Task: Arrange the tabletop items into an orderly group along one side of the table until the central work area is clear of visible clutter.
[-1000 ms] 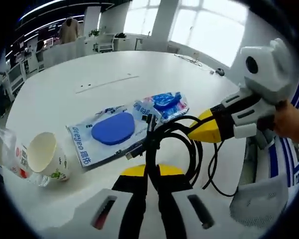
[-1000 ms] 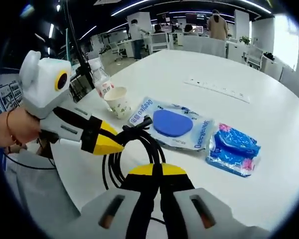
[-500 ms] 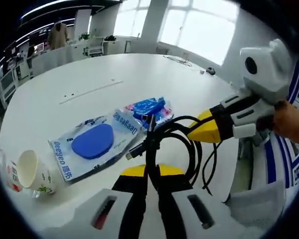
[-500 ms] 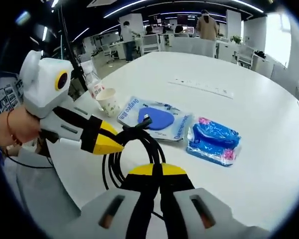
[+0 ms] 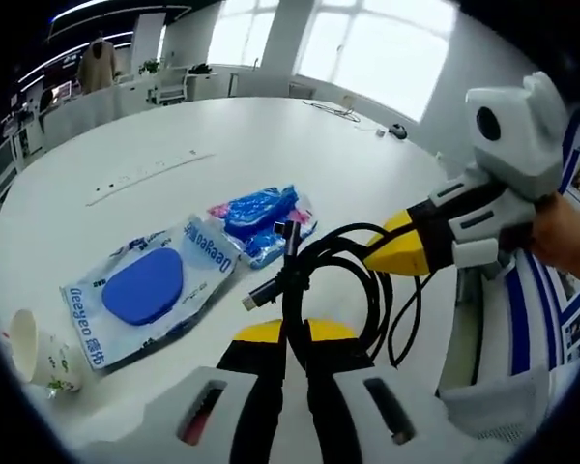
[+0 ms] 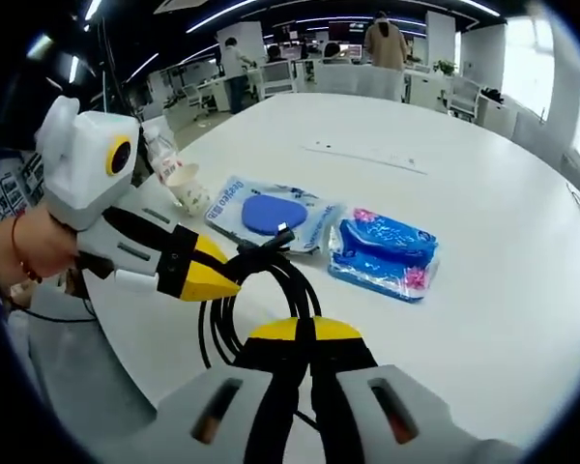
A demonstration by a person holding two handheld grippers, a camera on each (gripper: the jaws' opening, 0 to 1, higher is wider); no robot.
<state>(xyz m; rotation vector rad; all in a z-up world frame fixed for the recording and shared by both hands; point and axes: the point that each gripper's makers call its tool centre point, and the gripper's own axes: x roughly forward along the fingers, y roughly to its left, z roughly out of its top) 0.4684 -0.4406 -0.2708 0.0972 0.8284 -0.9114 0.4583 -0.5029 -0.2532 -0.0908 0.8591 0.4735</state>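
Observation:
A coiled black cable [image 5: 371, 294] hangs between both grippers above the white table [image 5: 203, 164]. My left gripper [image 5: 295, 333] is shut on the coil's near side, and my right gripper [image 5: 385, 255] comes in from the right, shut on its far loop. In the right gripper view, my right gripper [image 6: 304, 329] pinches the cable [image 6: 292, 278] while my left gripper [image 6: 224, 280] clamps it from the left. On the table lie a clear packet with a blue oval pad [image 5: 140, 288], a blue and pink packet [image 5: 256, 211] and a paper cup [image 5: 34, 346].
A plastic bottle [image 6: 159, 153] stands behind the cup [image 6: 188, 188] near the table's edge. A flat strip [image 6: 362, 157] is set into the table's middle. Office desks, chairs and people stand far behind. A hand [image 6: 34, 246] holds the left gripper.
Both cameras have swung, so the packets and cup sit further left in the left gripper view and further off in the right. Both grippers keep their hold on the cable.

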